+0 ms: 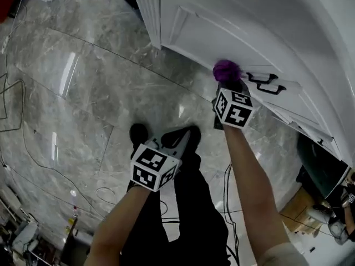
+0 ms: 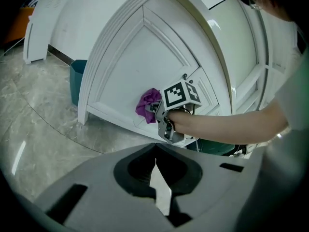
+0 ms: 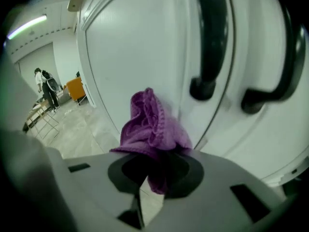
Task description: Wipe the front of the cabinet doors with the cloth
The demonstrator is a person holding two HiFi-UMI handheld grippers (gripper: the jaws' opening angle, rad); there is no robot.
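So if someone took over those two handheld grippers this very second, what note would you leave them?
Right gripper: shut on a crumpled purple cloth, which sits against the white cabinet door beside the two black handles.
Left gripper: shut, empty, held low over the grey marble floor, away from the doors.
Done: cannot tell how much is wiped.
Left: wipe across the door fronts.

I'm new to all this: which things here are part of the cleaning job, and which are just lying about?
In the job: purple cloth, right tool gripping it, white cabinet door, black door handles.
Lying about: teal bin, floor cables, left tool (shut, empty).
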